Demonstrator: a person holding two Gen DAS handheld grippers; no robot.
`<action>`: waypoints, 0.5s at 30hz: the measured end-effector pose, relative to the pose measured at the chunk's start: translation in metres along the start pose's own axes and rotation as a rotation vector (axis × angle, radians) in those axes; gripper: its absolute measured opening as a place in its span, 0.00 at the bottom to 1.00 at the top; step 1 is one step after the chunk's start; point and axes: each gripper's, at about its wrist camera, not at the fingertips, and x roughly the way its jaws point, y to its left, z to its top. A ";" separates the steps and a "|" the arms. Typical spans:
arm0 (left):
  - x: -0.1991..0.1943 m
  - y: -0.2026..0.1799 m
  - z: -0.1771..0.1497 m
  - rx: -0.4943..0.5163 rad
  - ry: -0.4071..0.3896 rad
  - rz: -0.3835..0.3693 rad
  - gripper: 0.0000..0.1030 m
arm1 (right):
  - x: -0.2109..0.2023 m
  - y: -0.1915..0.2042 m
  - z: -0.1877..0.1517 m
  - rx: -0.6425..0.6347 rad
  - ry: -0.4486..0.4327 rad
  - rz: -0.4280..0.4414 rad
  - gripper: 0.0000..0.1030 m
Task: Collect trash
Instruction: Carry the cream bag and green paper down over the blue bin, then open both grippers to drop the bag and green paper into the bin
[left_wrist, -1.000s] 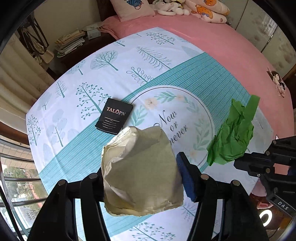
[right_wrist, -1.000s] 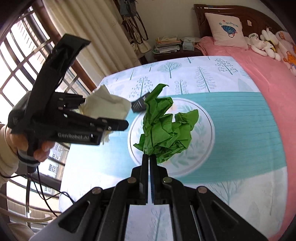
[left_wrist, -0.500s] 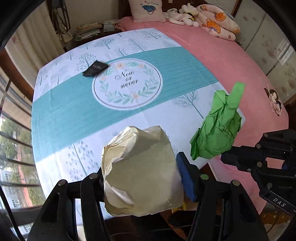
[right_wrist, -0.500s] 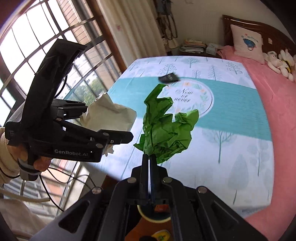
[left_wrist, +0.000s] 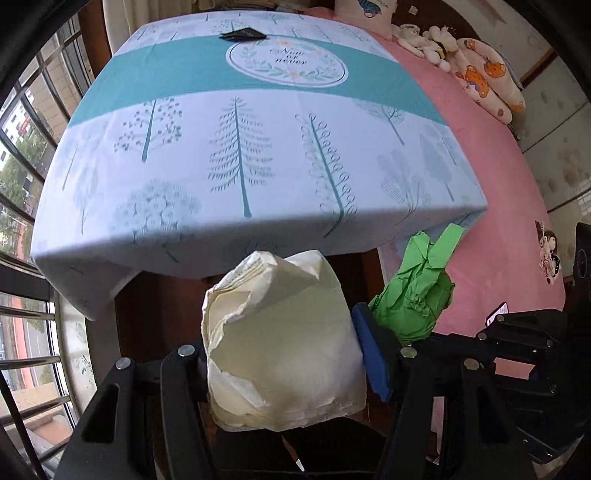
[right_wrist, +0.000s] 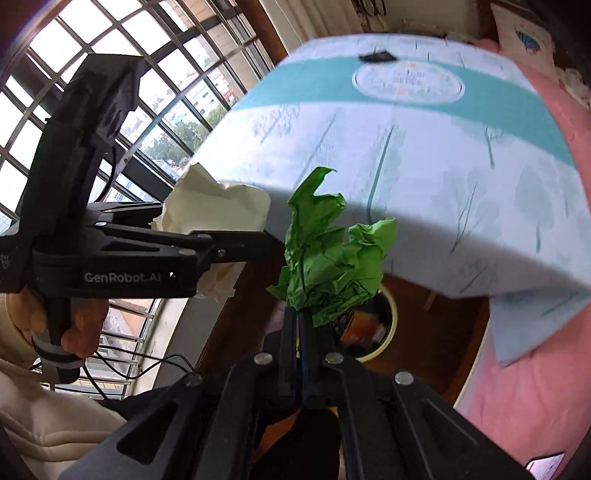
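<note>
A: Bedroom w/ barred window on the left side, pink bed on the right. Table w/ a tree-print cloth sits out ahead of both sets of jaws, above their level.

B: What's left on it?

A: One black packet at the far end, just beside the round "Now or never" print. Well apart from both jaws.

B: Left gripper?

A: Jaws clamped on a cream crumpled paper wad, one pad each side; blue pad visible on the right finger. Wad fills the gap and sticks out fwd. It's off the table, past the near edge.

B: Right gripper?

A: Jaws nearly together, pinching the bottom of a green crumpled paper, which stands up above the tips. Also off the table.

B: How do the two sit?

A: Side by side, near each other, not touching as far as I can tell. Green paper is just right of the left jaws.

B: Anything under them?

A: Round bin w/ pale rim on the dark floor, right behind and below the green paper, some stuff inside; can't tell what.
</note>
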 end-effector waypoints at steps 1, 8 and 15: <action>0.010 0.004 -0.004 -0.008 0.011 -0.002 0.58 | 0.010 -0.002 -0.004 0.012 0.013 0.003 0.01; 0.130 0.033 -0.042 -0.045 0.113 -0.018 0.59 | 0.122 -0.028 -0.037 0.077 0.113 -0.004 0.01; 0.252 0.055 -0.061 -0.048 0.155 0.000 0.63 | 0.244 -0.082 -0.064 0.159 0.157 -0.019 0.01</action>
